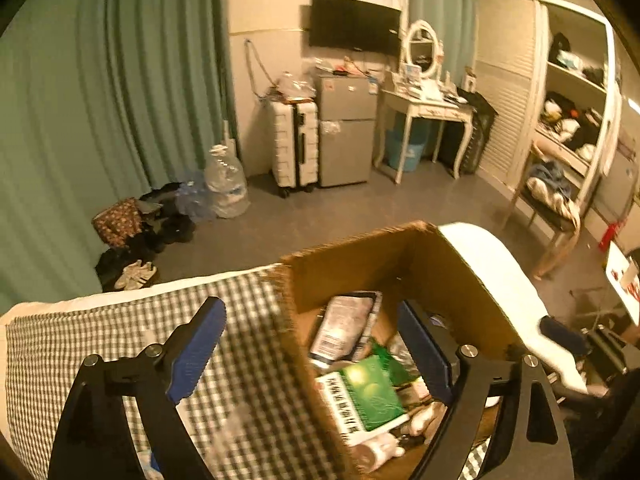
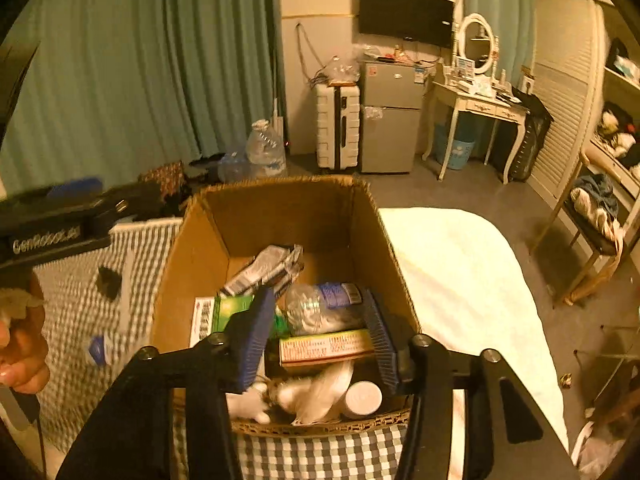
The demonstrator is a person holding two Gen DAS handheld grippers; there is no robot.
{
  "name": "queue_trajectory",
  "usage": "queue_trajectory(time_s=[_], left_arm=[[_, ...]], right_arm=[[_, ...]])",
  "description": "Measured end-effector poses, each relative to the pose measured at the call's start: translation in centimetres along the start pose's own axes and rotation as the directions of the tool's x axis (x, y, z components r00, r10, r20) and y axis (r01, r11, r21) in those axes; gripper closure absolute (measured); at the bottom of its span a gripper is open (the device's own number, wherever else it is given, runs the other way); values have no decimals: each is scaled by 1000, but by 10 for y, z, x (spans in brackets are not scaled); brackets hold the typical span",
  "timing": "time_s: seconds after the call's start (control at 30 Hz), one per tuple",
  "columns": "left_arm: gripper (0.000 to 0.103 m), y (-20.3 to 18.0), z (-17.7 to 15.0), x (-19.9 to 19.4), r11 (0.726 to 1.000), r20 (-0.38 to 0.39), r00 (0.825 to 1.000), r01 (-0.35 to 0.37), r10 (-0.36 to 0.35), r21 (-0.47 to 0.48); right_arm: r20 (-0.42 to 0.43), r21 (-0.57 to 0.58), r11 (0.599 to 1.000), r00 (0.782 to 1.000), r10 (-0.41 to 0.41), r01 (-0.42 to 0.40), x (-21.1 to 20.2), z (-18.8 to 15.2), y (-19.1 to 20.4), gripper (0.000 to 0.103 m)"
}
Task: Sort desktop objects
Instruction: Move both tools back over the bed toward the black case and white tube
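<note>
An open cardboard box (image 1: 340,268) (image 2: 280,208) stands on a checked cloth (image 1: 120,332). It holds a green carton (image 1: 368,392) (image 2: 232,312), a silver pouch (image 1: 344,328) (image 2: 268,268), a clear plastic bottle (image 2: 320,306), a red and yellow carton (image 2: 326,346) and a white jar (image 2: 362,398). My left gripper (image 1: 310,312) is wide open and straddles the box's left wall, holding nothing. My right gripper (image 2: 318,300) is open above the box. The bottle lies below, between its blue pads, which do not touch it.
A hand (image 2: 20,360) holds the left gripper (image 2: 60,216) at the box's left. A small black item (image 2: 109,282) and a blue and white item (image 2: 98,350) lie on the cloth. White bedding (image 2: 460,280) lies to the right, with a stool (image 2: 592,216) beyond.
</note>
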State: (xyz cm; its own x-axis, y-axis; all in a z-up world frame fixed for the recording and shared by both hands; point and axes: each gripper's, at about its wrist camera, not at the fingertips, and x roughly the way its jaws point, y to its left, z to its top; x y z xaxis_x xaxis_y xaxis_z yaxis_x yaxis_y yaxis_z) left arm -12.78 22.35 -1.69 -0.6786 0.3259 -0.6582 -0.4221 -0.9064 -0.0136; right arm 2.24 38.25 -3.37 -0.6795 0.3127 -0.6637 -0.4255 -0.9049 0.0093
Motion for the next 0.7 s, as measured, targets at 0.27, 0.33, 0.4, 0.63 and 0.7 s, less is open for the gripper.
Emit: queue_trajectory(time_s=[0.27, 0.33, 0.4, 0.63, 0.7], left_arm=[[0, 70, 1, -27, 995, 57, 996, -68, 73, -78], [0, 91, -6, -31, 989, 50, 993, -101, 107, -108], [0, 115, -14, -38, 985, 50, 991, -114, 121, -131], [0, 191, -42, -50, 958, 58, 973, -206, 221, -198], [0, 207, -56, -50, 951, 57, 965, -242, 257, -191]], right_arm=[[51, 90, 994, 997, 51, -56, -9, 18, 10, 42], [50, 66, 996, 997, 57, -60, -5, 21, 23, 41], [50, 46, 997, 997, 67, -69, -2, 23, 38, 41], [55, -65, 989, 989, 138, -134, 2, 27, 113, 38], [62, -128, 982, 987, 149, -140, 4, 25, 140, 37]])
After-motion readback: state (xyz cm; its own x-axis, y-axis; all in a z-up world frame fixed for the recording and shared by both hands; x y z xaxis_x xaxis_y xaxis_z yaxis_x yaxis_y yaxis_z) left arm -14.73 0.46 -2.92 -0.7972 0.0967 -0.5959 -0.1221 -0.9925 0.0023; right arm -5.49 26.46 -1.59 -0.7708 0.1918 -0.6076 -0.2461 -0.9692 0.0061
